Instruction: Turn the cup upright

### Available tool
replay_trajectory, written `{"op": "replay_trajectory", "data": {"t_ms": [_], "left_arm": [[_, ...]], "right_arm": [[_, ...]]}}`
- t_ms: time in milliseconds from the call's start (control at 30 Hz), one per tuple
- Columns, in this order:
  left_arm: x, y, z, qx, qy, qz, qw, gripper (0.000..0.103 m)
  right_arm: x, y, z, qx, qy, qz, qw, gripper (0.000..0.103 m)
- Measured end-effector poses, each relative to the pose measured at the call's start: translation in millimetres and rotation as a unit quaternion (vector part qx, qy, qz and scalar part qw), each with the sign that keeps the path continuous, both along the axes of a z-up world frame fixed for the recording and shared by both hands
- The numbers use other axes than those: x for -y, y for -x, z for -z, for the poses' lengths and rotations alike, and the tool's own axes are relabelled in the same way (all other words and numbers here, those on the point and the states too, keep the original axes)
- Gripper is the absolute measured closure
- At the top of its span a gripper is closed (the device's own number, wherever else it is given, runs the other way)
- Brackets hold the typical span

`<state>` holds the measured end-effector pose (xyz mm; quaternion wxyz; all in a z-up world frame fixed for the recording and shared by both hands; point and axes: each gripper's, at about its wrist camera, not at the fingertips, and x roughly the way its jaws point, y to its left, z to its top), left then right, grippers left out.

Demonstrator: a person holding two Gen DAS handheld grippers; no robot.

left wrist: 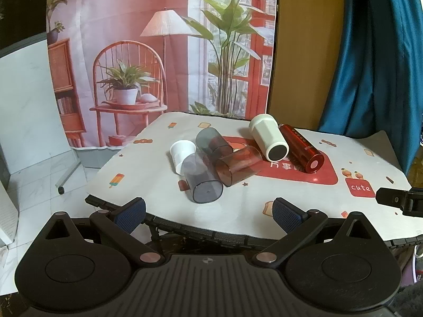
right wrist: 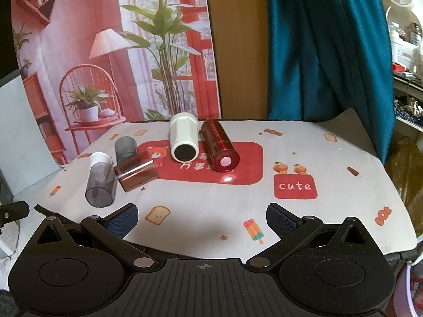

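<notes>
Several cups lie on their sides on the table: a clear grey cup nearest, a brown translucent cup, a second grey cup, a small white cup, a cream cup and a glossy red cup. My left gripper is open and empty at the table's near edge, short of the grey cup. My right gripper is open and empty over the near cloth.
The table wears a white cartoon cloth with a red patch. A printed room backdrop hangs behind, a blue curtain at the right. The right gripper's finger shows in the left wrist view. White floor lies left.
</notes>
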<state>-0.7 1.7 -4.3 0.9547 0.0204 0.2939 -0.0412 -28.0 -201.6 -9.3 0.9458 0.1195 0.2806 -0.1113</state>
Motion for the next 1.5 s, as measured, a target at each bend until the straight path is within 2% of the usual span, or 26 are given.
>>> {"op": "replay_trajectory", "data": {"t_ms": [300, 467, 767, 833, 967, 1167, 1267, 1367, 1500], "left_arm": [[-8.0, -27.1, 2.5, -0.021, 0.021, 0.006, 0.9995, 0.000], [-9.0, -50.3, 3.0, -0.024, 0.030, 0.011, 0.9992, 0.000], [1.2, -104.6, 14.0, -0.021, 0.023, 0.033, 0.9990, 0.000], [3.8, -121.4, 23.6, -0.017, 0.038, 0.054, 0.9977, 0.000], [5.9, -169.6, 51.9, -0.056, 0.095, 0.066, 0.9917, 0.004], [26.9, -232.8, 80.9, -0.086, 0.085, 0.057, 0.9910, 0.021], [35.2, -252.1, 88.7, -0.090, 0.079, 0.057, 0.9911, 0.021], [44.0, -263.1, 91.0, -0.094, 0.055, 0.065, 0.9919, 0.021], [45.2, -271.4, 96.4, -0.110, 0.055, 0.070, 0.9899, 0.021]], "right_arm": [[15.0, -8.4, -5.1, 0.045, -0.013, -0.003, 0.999, 0.000], [22.7, -23.5, -2.4, 0.052, -0.015, 0.002, 0.999, 0.000], [28.1, -56.1, 24.0, 0.018, -0.031, -0.016, 0.999, 0.000], [26.9, -61.6, 32.8, 0.002, -0.024, -0.009, 1.000, 0.000], [32.4, -68.4, 48.4, -0.016, -0.039, -0.003, 0.999, 0.000], [49.2, -72.2, 63.5, -0.032, -0.067, 0.016, 0.997, 0.000], [55.7, -75.6, 68.0, -0.034, -0.075, 0.021, 0.996, 0.000], [58.6, -81.6, 73.0, -0.045, -0.080, 0.019, 0.996, 0.000], [59.7, -86.0, 73.5, -0.045, -0.085, 0.018, 0.995, 0.000]]}}
